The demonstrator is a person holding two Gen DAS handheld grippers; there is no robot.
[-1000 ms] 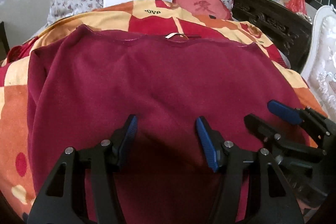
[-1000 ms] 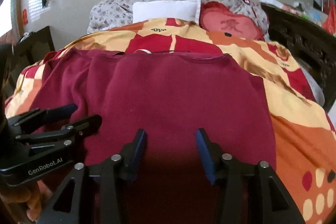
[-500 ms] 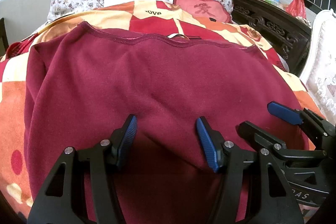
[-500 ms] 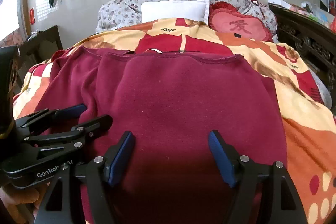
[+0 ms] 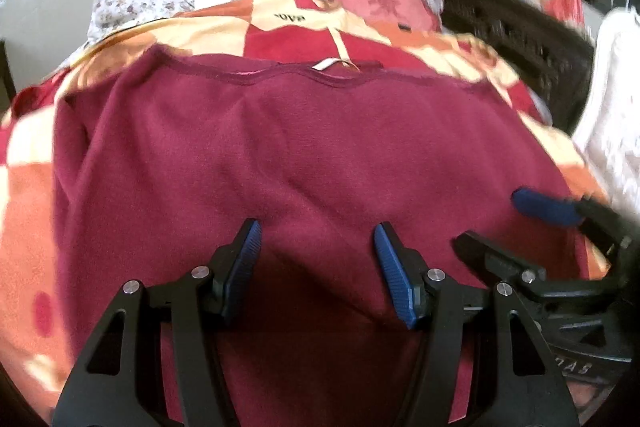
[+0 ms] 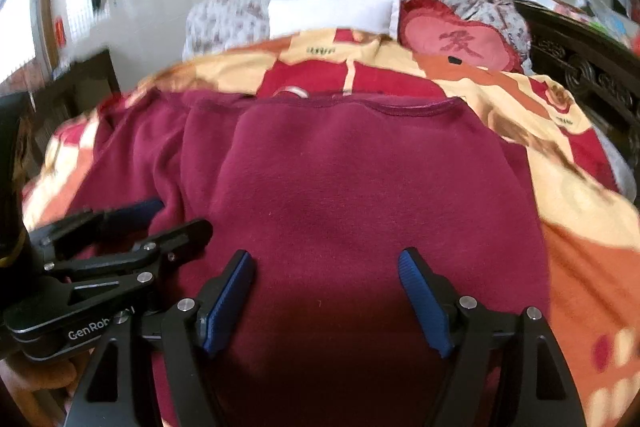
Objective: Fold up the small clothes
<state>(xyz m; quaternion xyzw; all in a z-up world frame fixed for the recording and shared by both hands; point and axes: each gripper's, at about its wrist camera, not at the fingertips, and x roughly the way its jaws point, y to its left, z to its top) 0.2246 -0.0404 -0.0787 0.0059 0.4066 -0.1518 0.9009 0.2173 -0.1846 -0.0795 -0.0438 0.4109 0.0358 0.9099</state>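
**On the bed, a red top waits between two open grippers**

On the bed lies the dark red top [image 5: 312, 155], spread flat over the orange and red quilt [image 6: 580, 211]. Its neck edge points away toward the pillows, and its near part runs under both cameras. It looks laid out flat so it can be folded neatly, and I think a fold has been made or is about to be made.

The left hand-held gripper [image 5: 316, 263] hangs just over the near part of the top. Its blue pads stand about half apart and nothing is pinched between them. The right hand-held gripper [image 6: 326, 295] hangs beside it, over the same cloth. Its pads stand wide apart, and they hold nothing. Both point down at a slant, as if ready to take hold of the cloth below.

The left view shows a small pale tag [image 5: 330, 63] at the neck clearly. It also shows a white chair [image 5: 612, 99] past the bed's right side, and the right hand-held gripper from the side.

The right view shows a fold line down the top's left part, where the cloth lies doubled and a bit bunched. It also shows the white pillow [image 6: 332, 13] and the red cushion [image 6: 460, 43] more clearly.
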